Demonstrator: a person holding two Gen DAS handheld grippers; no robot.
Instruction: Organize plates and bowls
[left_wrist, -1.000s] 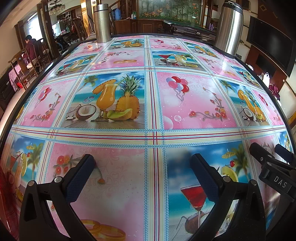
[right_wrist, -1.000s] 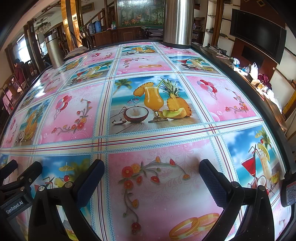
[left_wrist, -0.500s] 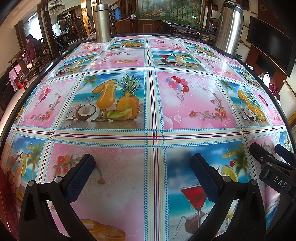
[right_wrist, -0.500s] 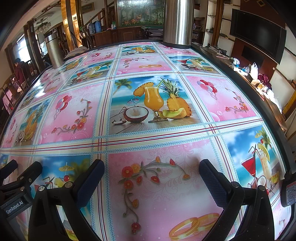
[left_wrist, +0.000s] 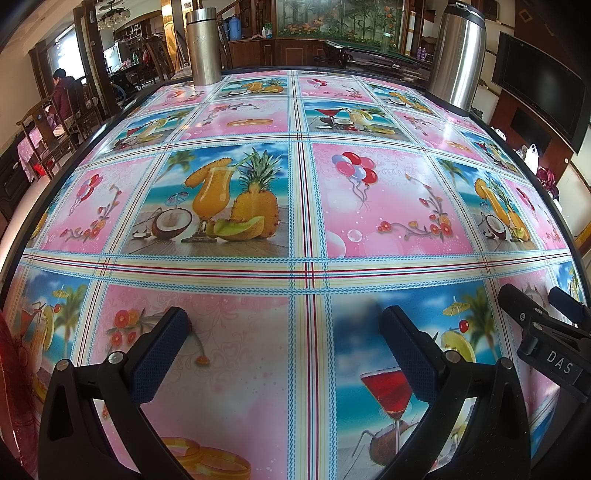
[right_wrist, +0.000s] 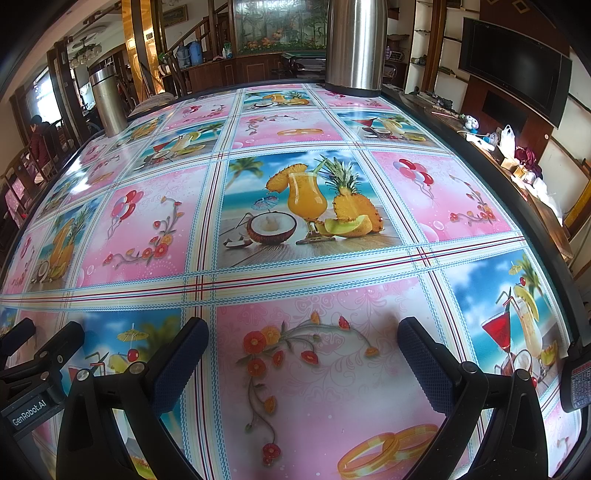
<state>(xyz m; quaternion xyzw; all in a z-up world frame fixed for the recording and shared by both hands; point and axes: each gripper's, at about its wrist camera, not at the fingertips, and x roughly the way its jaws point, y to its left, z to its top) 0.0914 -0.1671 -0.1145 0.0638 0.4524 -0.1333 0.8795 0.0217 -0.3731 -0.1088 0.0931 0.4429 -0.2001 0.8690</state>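
Over the patterned tablecloth (left_wrist: 310, 266), the left gripper (left_wrist: 284, 336) and right gripper (right_wrist: 303, 345) hover with fingers spread, empty. At nine o'clock in the left view, a red blur (left_wrist: 11, 369), possibly a plate. Steel flasks (left_wrist: 456, 55) stand at one o'clock.

bright daylight | tablecloth (left_wrist: 369, 206) glare – far right | fisheye-bent edges – dark corners

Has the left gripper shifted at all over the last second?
No. The left gripper sits open over the same red-and-blue stripe crossing of the tablecloth, with the printed pineapple drink framed exactly as before.
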